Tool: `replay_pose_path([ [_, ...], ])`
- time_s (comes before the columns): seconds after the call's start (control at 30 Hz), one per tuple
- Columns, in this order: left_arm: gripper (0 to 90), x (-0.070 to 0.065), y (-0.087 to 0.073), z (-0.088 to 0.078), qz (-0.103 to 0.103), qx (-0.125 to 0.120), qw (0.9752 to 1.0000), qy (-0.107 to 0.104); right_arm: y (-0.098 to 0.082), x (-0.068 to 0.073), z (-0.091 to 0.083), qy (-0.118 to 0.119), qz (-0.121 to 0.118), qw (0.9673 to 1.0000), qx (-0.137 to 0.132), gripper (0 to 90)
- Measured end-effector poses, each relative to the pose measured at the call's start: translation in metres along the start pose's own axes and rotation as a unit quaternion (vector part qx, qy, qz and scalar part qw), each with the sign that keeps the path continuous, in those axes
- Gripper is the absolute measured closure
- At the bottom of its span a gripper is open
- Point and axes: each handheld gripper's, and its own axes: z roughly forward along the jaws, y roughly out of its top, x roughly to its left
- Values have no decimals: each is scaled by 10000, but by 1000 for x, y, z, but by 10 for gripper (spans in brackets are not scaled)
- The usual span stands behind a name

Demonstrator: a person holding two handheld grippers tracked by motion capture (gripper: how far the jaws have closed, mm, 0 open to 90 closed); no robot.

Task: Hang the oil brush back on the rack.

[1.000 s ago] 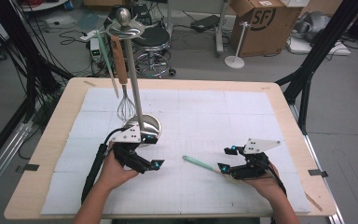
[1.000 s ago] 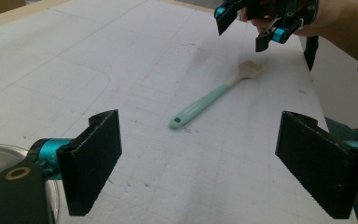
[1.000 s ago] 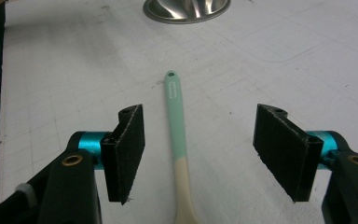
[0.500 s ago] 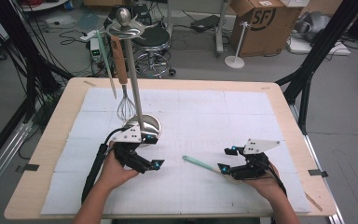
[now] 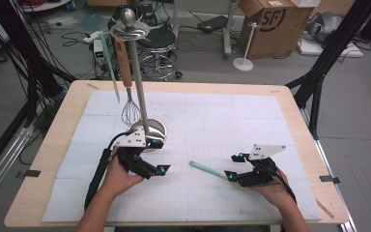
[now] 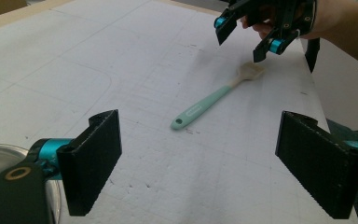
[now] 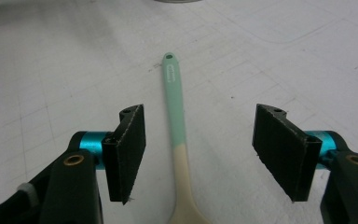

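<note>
Big white table mat (image 5: pixel 270 125) first, utensil stand (image 5: pixel 137 72) at its left. Left gripper (image 5: pixel 157 164) sits wide open, empty. Right gripper (image 7: pixel 198 154) is open around the mint spatula (image 7: pixel 176 112) lying flat, not touching it.

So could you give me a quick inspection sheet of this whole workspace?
Surface: wooden table covered by a white gridded mat.
Job's things: mint-handled spatula lying flat on the mat.
Clutter: metal utensil stand with a whisk hanging from it.
Grippers: left hand-held gripper open, nothing between its jaws; right hand-held gripper open, jaws either side of the spatula, not touching.
Cables: black cable trailing from the left gripper.
Surroundings: cardboard box, stool, floor wiring.
</note>
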Motion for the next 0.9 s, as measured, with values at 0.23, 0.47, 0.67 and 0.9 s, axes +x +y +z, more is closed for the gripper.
replay_pose_path([
  [0.23, 150, 0, 1, -1, 20, 6, 10000, 5, 2, -1, 12, 13, -39, 9982, 595, 463],
  [0.47, 151, -1, 0, 1, 32, 40, 10000, 0, -3, 9, 26, -90, -205, 9924, 1209, 701],
  [0.67, 152, -1, 0, 1, 63, 59, 10000, -19, -5, 11, 21, -19, -164, 9916, 1280, 810],
  [0.9, 152, -1, 1, 2, 46, 51, 10000, -13, -11, 12, 10, -2, -54, 9910, 1337, 802],
])
